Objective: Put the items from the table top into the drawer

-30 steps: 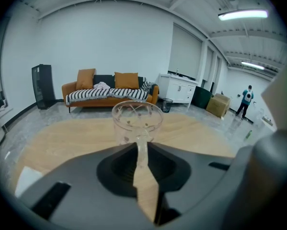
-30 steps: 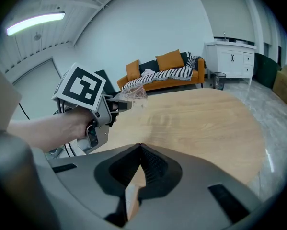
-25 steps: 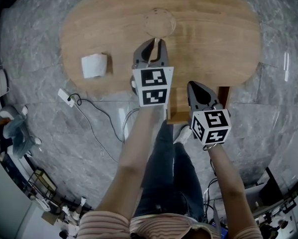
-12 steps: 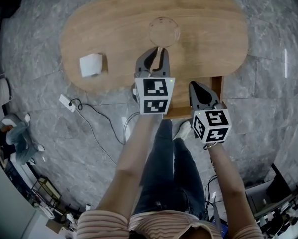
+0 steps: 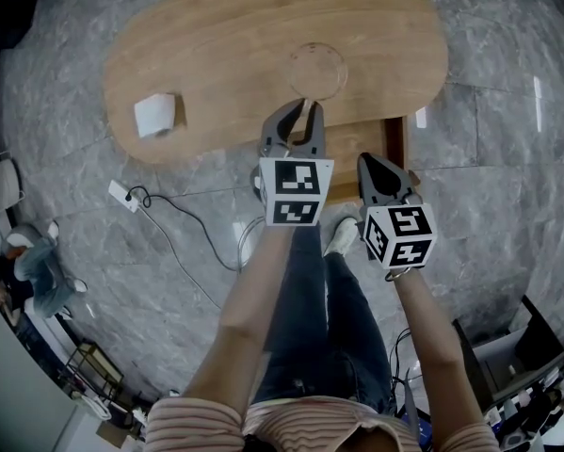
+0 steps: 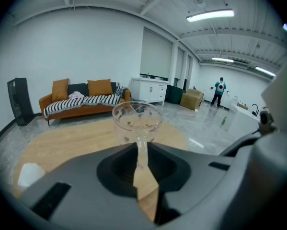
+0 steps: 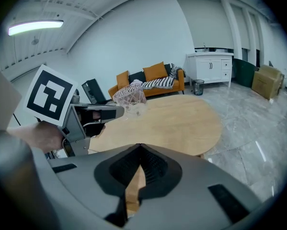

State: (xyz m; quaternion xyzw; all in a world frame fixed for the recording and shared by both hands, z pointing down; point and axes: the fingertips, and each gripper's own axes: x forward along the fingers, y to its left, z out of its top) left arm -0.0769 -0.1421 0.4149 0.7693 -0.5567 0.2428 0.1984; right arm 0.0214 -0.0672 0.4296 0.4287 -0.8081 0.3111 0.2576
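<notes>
Both hands have drifted back toward the near edge since a moment ago, carrying the stemmed glass point(image 5: 316, 71) off the middle of the surface point(image 5: 216, 36) and closer to the open drawer point(image 5: 352, 147). From the head view, the left tongs point(image 5: 299, 111) are clenched on the stem with the bowl out over the wood, while the right tongs point(image 5: 368, 163) hang just beside the drawer. A white folded tissue point(image 5: 155, 114) still lies well apart on the surface at the left end. From the left gripper view, only the thin stem is pinched and the bowl sticks out past the tips. I'd worry it pivots or slips in that narrow grip, or that the bowl clips the surface's edge or the drawer front on the way down. From the right gripper view, those tongs look clenched on nothing, and being so near the drawer they could get in the glass's way. By my count there is one glass, one tissue, one drawer, one surface and two tongs.
</notes>
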